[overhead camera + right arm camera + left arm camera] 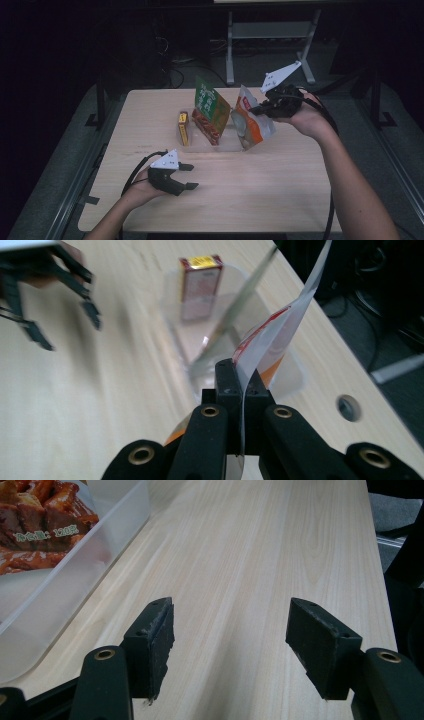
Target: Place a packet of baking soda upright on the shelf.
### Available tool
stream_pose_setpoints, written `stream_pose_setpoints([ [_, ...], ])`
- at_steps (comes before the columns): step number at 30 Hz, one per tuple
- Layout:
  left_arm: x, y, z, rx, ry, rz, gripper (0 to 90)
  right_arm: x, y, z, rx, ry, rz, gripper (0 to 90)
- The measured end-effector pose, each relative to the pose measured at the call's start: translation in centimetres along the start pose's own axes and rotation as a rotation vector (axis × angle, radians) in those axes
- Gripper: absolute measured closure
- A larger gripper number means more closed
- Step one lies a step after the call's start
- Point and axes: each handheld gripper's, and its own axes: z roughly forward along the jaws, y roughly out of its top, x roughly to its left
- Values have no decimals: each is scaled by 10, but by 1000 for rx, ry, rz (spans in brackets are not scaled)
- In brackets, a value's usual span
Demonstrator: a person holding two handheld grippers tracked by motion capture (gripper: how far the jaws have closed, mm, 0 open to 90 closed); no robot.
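Note:
An orange-and-white snack pouch [248, 122] hangs tilted at the right end of a clear plastic tray [225, 146]. My right gripper [260, 107] is shut on its upper edge. In the right gripper view the black jaws [240, 377] pinch the thin pouch edge [280, 330] between them. In the tray a green-and-red pouch [210, 107] stands on edge, and a small yellow-and-red box [183, 128] lies at the left end. My left gripper [189, 176] rests open near the table's front left, with bare wood between its jaws [230, 630].
The light wooden table [280, 185] has free room in front and to the right of the tray. The tray's wall [75, 575] runs close to the left gripper's left side. A round hole [348, 407] sits near the table edge. Dark floor and a metal stand [270, 35] lie behind.

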Motion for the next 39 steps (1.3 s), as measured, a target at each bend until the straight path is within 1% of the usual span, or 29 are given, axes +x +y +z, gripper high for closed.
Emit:
stream_pose_setpoints([
  [4, -1, 2, 0, -7, 3, 7, 353, -7, 7, 4, 27, -13, -4, 900],
  [10, -1, 2, 1, -1, 3, 12, 353, -14, 18, 7, 28, -20, -9, 900],
  [15, -2, 3, 0, 0, 3, 16, 353, -19, 23, 16, 41, -33, -5, 900],
  [18, -1, 3, 0, 3, 0, 15, 353, -22, 24, 24, 60, -36, 1, 900],
  [19, -1, 3, 0, 3, 0, 15, 353, -22, 24, 24, 60, -36, 1, 900],
  [20, -1, 2, 1, 3, 1, 16, 353, -24, 23, 29, 73, -41, 6, 900],
  [23, -1, 2, 1, -3, 0, 9, 353, -28, 22, 37, 87, -48, 17, 900],
  [25, -1, 2, 2, 4, 1, 16, 353, -31, 21, 42, 94, -48, 30, 900],
  [30, -2, 2, 3, 5, -1, 15, 353, -37, 19, 53, 114, -37, 49, 900],
  [33, -2, 2, 3, 5, -2, 14, 353, -38, 19, 57, 121, -35, 53, 900],
  [35, -1, 2, 4, 9, -6, 15, 353, -40, 18, 64, 134, -31, 68, 900],
  [37, -2, 2, 4, 8, -8, 18, 353, -41, 18, 69, 146, -28, 72, 900],
  [39, -2, 2, 3, 10, -10, 19, 353, -43, 17, 73, 147, -26, 83, 900],
])
